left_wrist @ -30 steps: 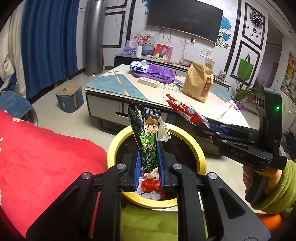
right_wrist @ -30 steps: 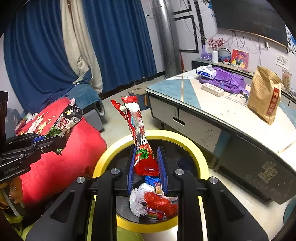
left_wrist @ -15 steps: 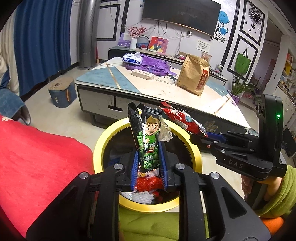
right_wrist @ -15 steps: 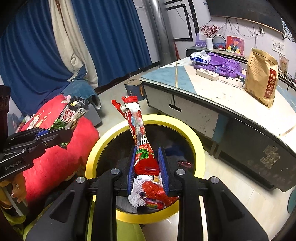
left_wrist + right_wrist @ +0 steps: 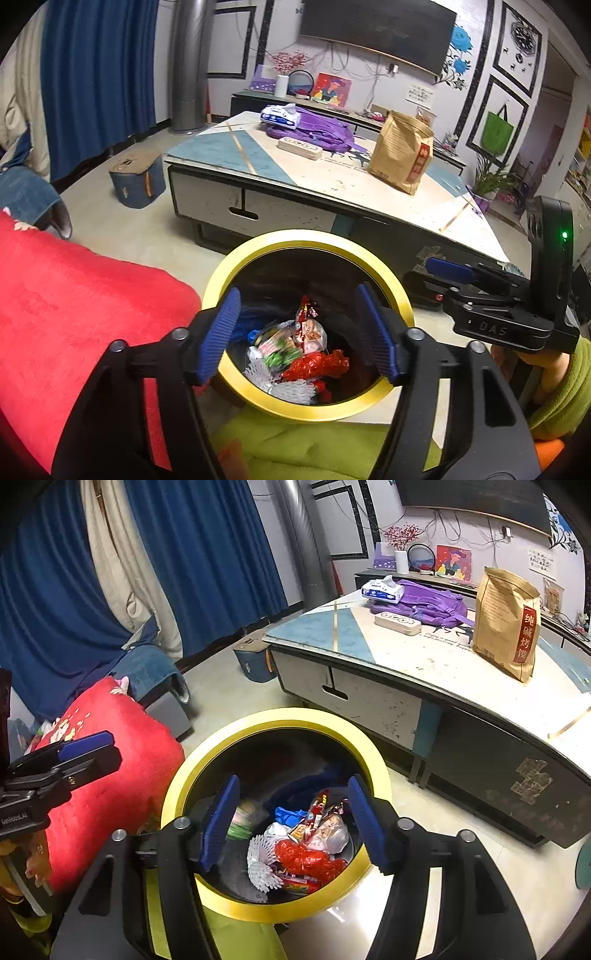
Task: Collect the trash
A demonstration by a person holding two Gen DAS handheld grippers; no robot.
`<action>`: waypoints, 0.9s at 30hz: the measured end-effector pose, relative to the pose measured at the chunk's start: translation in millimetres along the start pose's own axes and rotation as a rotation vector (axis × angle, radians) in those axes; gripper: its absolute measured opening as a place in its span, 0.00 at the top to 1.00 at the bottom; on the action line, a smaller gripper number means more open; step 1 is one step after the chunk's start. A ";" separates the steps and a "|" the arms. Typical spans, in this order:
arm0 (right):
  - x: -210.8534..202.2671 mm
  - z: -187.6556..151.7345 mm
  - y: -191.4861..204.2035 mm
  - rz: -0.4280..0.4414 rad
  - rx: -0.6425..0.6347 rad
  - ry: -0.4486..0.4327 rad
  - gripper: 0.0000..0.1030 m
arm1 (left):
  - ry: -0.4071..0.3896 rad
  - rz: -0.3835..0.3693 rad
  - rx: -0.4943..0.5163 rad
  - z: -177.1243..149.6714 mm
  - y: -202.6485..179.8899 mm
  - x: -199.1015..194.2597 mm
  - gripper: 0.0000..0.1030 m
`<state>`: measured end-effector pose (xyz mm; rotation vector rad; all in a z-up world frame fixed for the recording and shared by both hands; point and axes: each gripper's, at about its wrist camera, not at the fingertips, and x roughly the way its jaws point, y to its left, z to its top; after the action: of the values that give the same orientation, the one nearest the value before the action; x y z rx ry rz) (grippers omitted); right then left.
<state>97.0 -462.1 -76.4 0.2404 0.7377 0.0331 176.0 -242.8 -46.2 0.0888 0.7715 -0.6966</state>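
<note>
A black trash bin with a yellow rim [image 5: 295, 236] stands on the floor below both grippers; it also shows in the right wrist view [image 5: 280, 716]. Snack wrappers [image 5: 295, 347] lie in a heap inside it, among them a red one [image 5: 306, 860] and a white pleated one [image 5: 260, 864]. My left gripper [image 5: 301, 332] is open and empty above the bin's mouth. My right gripper [image 5: 293, 821] is open and empty above the bin too. Each gripper shows from the side in the other's view, the right one [image 5: 448, 269] and the left one [image 5: 86, 744].
A low coffee table [image 5: 332, 184] stands just behind the bin, with a brown paper bag [image 5: 400, 153], a purple backpack [image 5: 321, 129], a power strip and a tissue pack. A red blanket [image 5: 74, 295] lies on the left. A small blue stool [image 5: 136, 179] stands on the floor.
Both grippers have opened over the bin. The green cartoon wrapper has left the left gripper and the red wrapper the right one; both now lie in the bin.
</note>
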 end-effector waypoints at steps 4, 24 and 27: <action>-6.2 -0.7 1.5 0.008 -0.005 -0.009 0.31 | -0.008 0.014 -0.022 -1.1 5.5 -8.3 0.23; -56.1 -3.2 102.8 0.104 -0.206 -0.104 0.06 | -0.131 0.214 -0.132 -29.9 54.5 -101.6 0.11; -66.2 -5.3 120.7 0.103 -0.230 -0.147 0.06 | -0.167 0.273 -0.156 -43.5 65.3 -123.1 0.11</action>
<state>51.0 -351.3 -8.8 0.0603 0.5692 0.1952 126.7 -111.1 -6.9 -0.0062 0.6356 -0.3778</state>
